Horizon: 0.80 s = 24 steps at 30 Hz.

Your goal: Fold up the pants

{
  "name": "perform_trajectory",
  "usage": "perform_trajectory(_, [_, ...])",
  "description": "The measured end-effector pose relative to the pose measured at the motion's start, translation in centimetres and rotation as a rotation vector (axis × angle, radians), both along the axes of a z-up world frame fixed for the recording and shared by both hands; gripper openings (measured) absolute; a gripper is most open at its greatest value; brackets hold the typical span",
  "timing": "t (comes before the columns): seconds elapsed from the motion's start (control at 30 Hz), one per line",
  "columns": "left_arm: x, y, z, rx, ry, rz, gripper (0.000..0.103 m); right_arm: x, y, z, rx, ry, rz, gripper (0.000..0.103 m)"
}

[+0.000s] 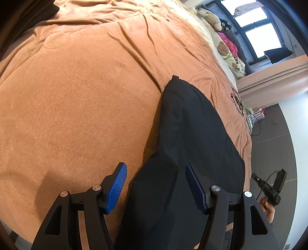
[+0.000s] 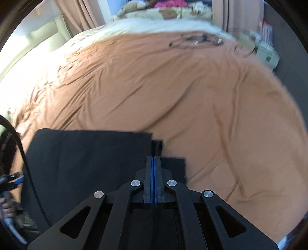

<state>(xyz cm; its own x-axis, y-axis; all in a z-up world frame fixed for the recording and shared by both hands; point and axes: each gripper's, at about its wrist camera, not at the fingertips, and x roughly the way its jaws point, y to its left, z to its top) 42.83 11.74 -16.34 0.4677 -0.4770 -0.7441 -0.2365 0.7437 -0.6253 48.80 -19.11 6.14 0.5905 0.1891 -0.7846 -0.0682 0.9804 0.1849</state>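
- One pair of black pants [image 1: 192, 146] lies on the bed, near its edge, on top of the fuzzy orange blanket [image 1: 77, 100].
- The pants look partly folded, I think, because in the right wrist view their far edge is straight and layers peek out at the corner [image 2: 169, 163].
- The right gripper [image 2: 154, 163] has its jaws pressed tight together, right at that corner. Dark cloth sits under the tips, but I cannot tell if any is pinched between them.
- The left gripper [image 1: 156, 184] has its jaws wide open, with the blue pads [image 1: 117, 188] on each side of the near end of the pants. It holds nothing. It looks ready to grab that end, maybe to lift it over for the next fold.
- The soft blanket gives a big flat place to fold on, though its wrinkles could make the pants bunch up.
- Far off by the window [image 1: 259, 36] sit stuffed toys [image 1: 209, 17] and a pillow.
- A thin cable [image 2: 196, 41] lies on the far side of the blanket, well apart from the pants.
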Motion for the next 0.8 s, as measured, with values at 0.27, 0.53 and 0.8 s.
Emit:
perform_trajectory(0.27, [-0.3,-0.8,3.4,0.029,-0.05,0.025,0.065,-2.5,-1.0,-2.3,0.161,0.054,0.022,0.025])
perform_trajectory(0.53, [-3.0,-1.9,5.7,0.131,-0.058,0.004,0.065,-5.6,-5.0,-4.3,0.312,0.056,0.008,0.045])
perform_trajectory(0.8, [-6.5,-3.9,4.9,0.199,-0.048,-0.017,0.065,-8.4,-6.8,-6.4,0.419,0.105,0.034,0.045])
